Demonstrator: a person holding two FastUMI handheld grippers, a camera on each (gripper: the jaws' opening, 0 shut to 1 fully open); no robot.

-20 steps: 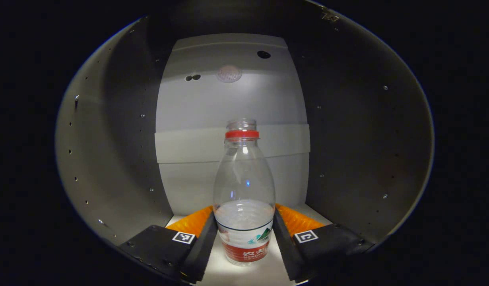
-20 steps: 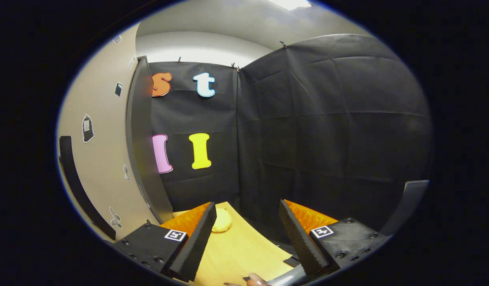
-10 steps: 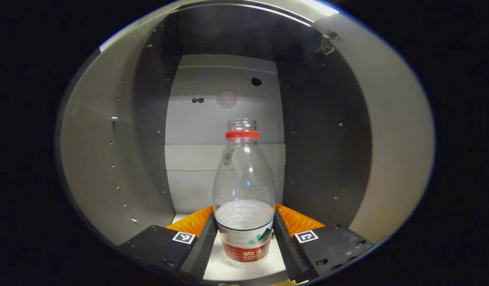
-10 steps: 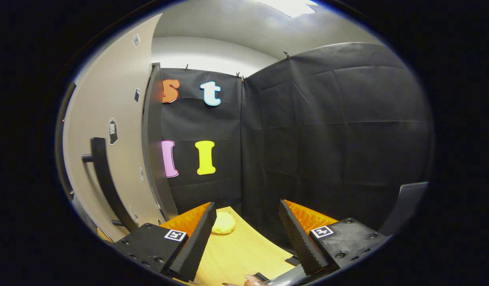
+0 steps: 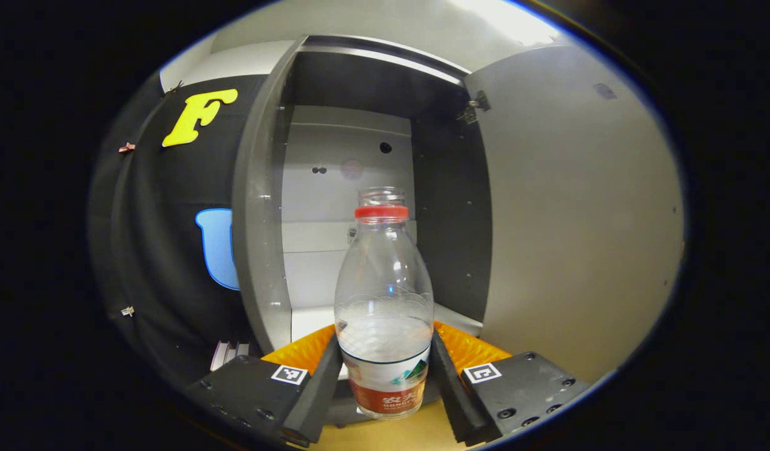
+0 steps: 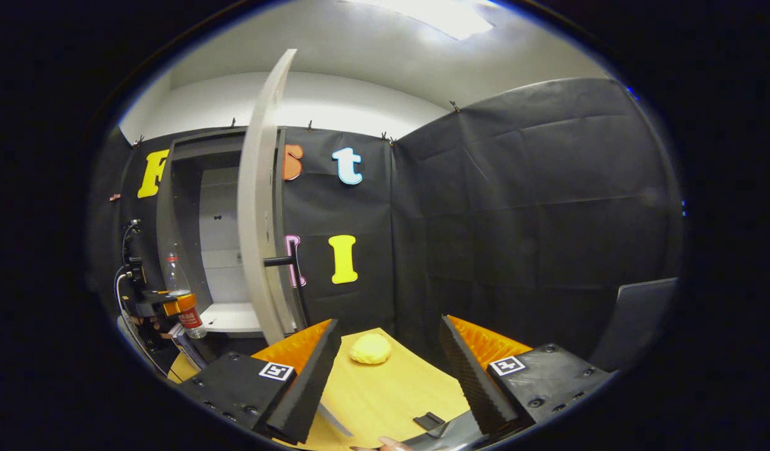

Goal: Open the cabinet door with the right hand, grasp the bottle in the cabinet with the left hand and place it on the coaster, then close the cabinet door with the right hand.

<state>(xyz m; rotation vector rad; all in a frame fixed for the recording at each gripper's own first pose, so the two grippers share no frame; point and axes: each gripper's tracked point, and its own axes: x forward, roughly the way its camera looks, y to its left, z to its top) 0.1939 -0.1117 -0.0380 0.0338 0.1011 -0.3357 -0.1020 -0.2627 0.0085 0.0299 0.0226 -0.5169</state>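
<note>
Bottle out of the cabinet in the left claw; the coaster lies far and to the right of it.

The cabinet (image 6: 191, 238) stands at the far left of the table (image 6: 385, 394) with its door (image 6: 260, 207) swung wide open, edge-on in the right gripper view. The left claw (image 5: 385, 369) is closed on the lower body of the bottle (image 5: 385, 294), both fingers pressing its sides; the bottle stands upright, long axis vertical, part full, just in front of the cabinet mouth and over the table's near left edge. The yellow coaster (image 6: 370, 348) lies flat on the table to the right of the door, nearer the right claw (image 6: 390, 363), which hangs wide open and empty just short of it. As I judge it, the bottle must travel rightward past the door's edge to reach the coaster.
</note>
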